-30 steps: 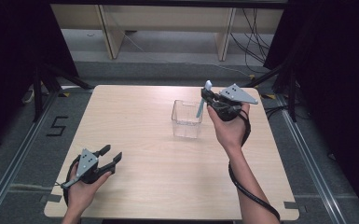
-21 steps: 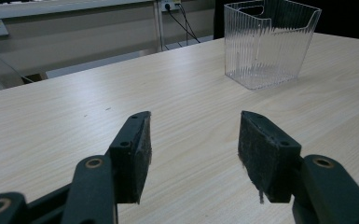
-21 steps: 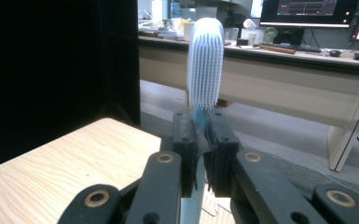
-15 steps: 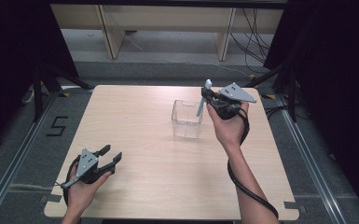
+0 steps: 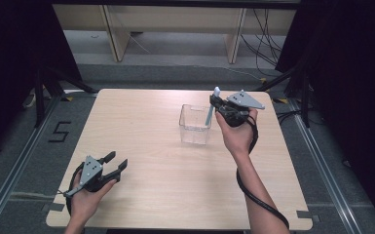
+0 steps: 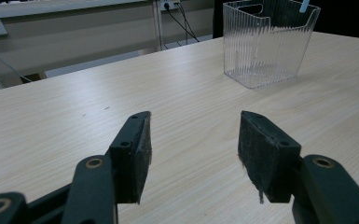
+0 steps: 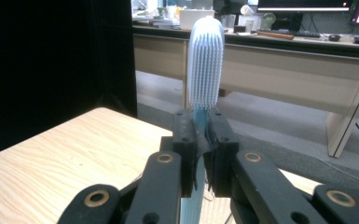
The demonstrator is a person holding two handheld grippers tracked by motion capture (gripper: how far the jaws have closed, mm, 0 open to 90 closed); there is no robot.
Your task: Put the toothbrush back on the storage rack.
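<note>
Landmark for all places: the clear plastic box on the wooden table.

Nearest the person, well apart from the box toward the table's near left corner: left gripper, held low over the table. Jaws stand wide apart with nothing between them; in the left gripper view the two black pads face bare wood, with the box farther off. This hand looks idle.

At the box's right side: right gripper, jaws clamped tight on the handle of a light-blue toothbrush. In the right gripper view the bristle head rises upright just above the closed jaws. From the high view the handle slants down toward the box's right rim; whether its lower end is inside the box or only above the rim, I cannot tell.

Judgement: step in hand is placing the toothbrush into the box. Next move calls for lowering the handle inside the right wall, then opening the jaws so that it leans on the rim. Risk: nudging the light box sideways.
</note>
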